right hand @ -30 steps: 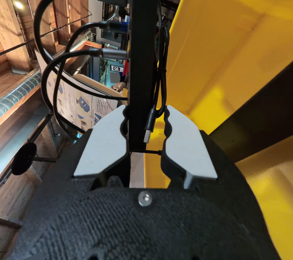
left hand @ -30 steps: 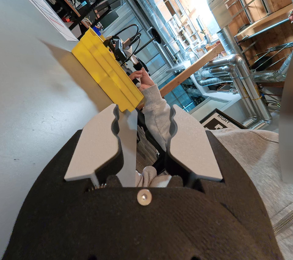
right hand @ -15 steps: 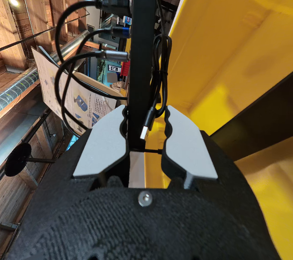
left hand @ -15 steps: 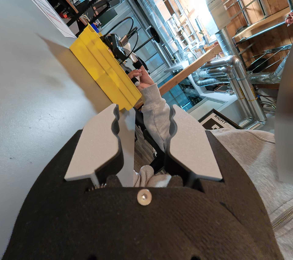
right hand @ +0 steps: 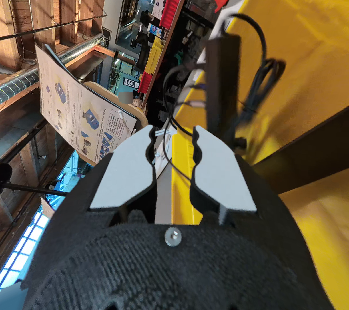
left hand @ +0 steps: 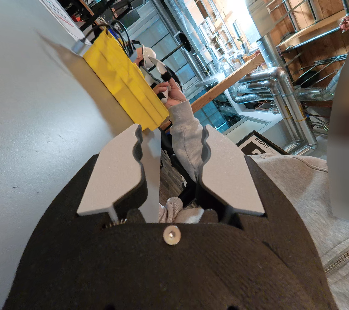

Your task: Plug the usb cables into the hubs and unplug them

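In the right wrist view the black USB hub (right hand: 221, 81) stands blurred inside the yellow bin (right hand: 302, 45), ahead and right of my right gripper (right hand: 173, 128). Several black cables (right hand: 170, 93) run into its left side, and a bundled cable (right hand: 264, 77) hangs on its right. The right gripper is open and empty, apart from the hub. My left gripper (left hand: 171, 129) is open and empty at the table's near edge. In its view the yellow bin (left hand: 122, 81) sits on the grey table (left hand: 37, 112); cable loops (left hand: 120, 32) rise over its far end. The right gripper (left hand: 154, 70) shows beyond the bin.
A hand and grey sleeve (left hand: 185, 127) reach up beside the bin. A board with a printed sheet (right hand: 81, 112) leans on a chair left of the right gripper. Shelves with red bins (right hand: 168, 9) stand far off. A dark divider (right hand: 302, 149) crosses the yellow bin.
The hub was between the right gripper's jaws; now it is out of them and farther off inside the bin, blurred. The right gripper has drawn back. The left gripper has barely moved.
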Available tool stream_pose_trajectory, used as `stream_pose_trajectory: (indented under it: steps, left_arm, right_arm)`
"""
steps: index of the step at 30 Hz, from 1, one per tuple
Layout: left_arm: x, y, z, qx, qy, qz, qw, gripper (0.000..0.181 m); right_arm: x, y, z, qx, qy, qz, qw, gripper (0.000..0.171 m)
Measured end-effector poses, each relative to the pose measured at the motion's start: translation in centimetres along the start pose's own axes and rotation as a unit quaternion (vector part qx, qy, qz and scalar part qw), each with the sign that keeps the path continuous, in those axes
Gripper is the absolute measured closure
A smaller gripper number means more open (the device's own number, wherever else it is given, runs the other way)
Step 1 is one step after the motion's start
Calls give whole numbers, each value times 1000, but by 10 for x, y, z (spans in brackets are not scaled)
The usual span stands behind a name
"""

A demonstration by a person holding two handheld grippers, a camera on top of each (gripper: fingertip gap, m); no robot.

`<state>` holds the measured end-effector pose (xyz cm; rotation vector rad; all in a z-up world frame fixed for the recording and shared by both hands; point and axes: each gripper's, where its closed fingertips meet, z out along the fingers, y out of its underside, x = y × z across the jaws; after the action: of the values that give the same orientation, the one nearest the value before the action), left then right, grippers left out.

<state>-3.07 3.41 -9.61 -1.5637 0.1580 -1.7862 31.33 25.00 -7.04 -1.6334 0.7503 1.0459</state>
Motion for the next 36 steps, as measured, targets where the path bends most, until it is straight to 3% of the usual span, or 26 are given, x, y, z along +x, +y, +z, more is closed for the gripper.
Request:
stream_pose_trajectory:
  steps: [8, 14, 18, 21, 23, 25, 30, 36]
  left_arm:
    - [0, 0, 0, 1, -1, -2, 1000, 120]
    - [-1, 0, -1, 3, -1, -6, 1000, 121]
    - [-1, -2, -1, 6, 0, -9, 1000, 121]
    - [-2, -1, -1, 5, -1, -8, 1000, 121]
    - [-2, 0, -1, 2, -1, -7, 1000, 121]
    - [-2, 0, -1, 0, -2, -5, 1000, 121]
    - [-2, 0, 3, -7, -4, 3, 1000, 121]
    - [-11, 4, 37, -47, 13, 1, 999, 122]
  right_arm:
    - [-15, -11, -6, 11, -27, -21, 999, 131]
    - [-45, 10, -2, -87, -77, -105, 988, 132]
    - [-48, 25, -3, -140, -33, -295, 945, 130]
    - [-45, 19, -4, -112, 23, -442, 889, 133]
    - [-50, 16, -6, -92, 30, -486, 869, 135]
    - [-60, 16, -7, -80, 7, -482, 873, 138]
    - [-80, 15, -18, -75, -91, -356, 927, 140]
    - [-63, 3, -55, -52, -66, -382, 920, 139]
